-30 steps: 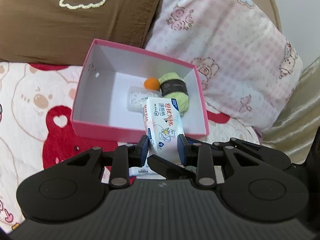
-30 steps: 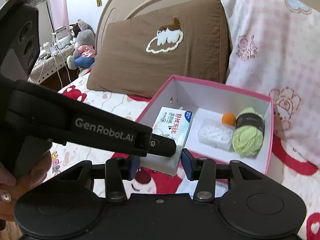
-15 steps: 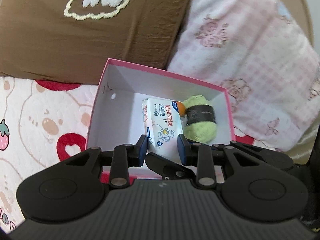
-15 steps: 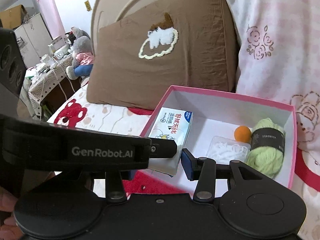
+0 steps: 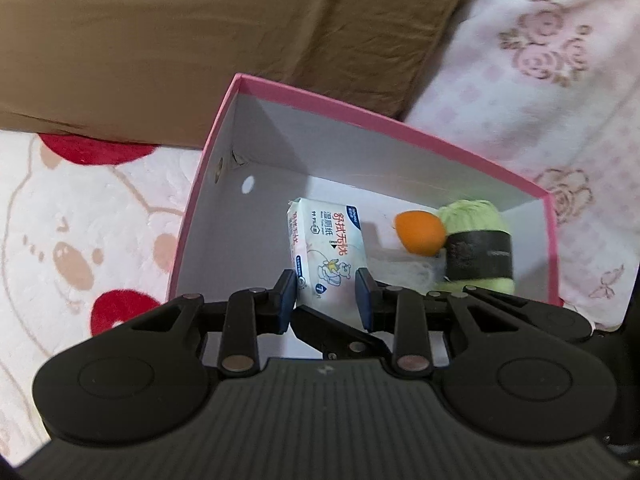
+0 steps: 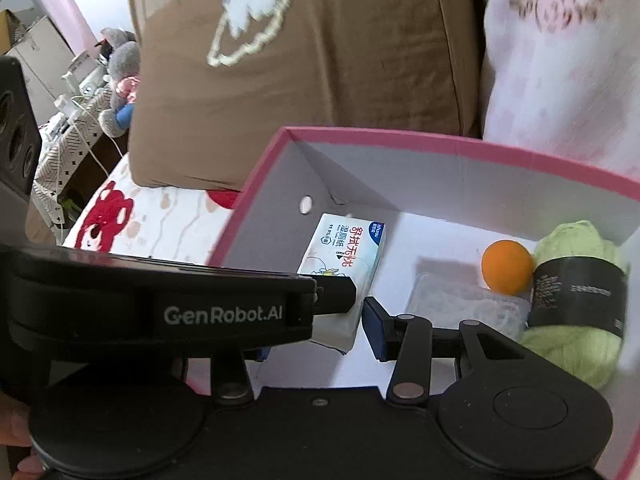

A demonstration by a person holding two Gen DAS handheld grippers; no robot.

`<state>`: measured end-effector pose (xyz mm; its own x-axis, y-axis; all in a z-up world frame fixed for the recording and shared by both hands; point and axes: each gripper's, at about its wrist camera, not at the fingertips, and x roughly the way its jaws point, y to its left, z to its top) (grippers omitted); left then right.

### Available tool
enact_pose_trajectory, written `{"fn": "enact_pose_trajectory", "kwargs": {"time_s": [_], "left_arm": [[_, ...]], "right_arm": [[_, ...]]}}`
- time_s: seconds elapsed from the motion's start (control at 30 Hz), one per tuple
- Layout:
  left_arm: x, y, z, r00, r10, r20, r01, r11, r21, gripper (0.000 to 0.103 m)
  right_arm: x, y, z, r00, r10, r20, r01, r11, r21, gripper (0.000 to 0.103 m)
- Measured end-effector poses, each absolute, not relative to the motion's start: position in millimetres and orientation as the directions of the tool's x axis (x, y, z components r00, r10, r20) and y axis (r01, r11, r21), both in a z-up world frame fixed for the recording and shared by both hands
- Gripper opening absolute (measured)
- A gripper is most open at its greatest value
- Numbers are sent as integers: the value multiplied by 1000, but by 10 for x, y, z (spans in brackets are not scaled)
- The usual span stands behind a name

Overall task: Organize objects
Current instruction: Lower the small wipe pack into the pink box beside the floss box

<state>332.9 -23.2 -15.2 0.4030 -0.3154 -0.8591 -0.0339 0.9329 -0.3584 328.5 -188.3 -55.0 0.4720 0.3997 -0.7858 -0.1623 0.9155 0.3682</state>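
Inside the pink box [image 5: 392,122] on the bed, both claws grip the tissue pack [image 5: 326,250]: left claw [image 5: 325,304], right claw [image 6: 316,320], beside the orange ball [image 5: 420,232] and green yarn [image 5: 478,246].

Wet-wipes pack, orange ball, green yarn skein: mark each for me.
wet-wipes pack [image 5: 326,248]: left wrist view, printed top face.
orange ball [image 6: 507,266]: right wrist view, centre of its surface.
green yarn skein [image 5: 478,254]: left wrist view, black paper band.

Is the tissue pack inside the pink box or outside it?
Inside. The tissue pack sits within the pink box's white walls, beside the orange ball, gripped by the left hand-held gripper.
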Motion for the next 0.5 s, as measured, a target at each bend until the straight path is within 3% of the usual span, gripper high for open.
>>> {"fn": "enact_pose_trajectory", "kwargs": {"time_s": [0.5], "left_arm": [[3630,-287,-437,391,-321,-863,-25,933,-359,25]], "right_arm": [[3604,-1859,-807,423,326,-846,-157,945,286,51]]}}
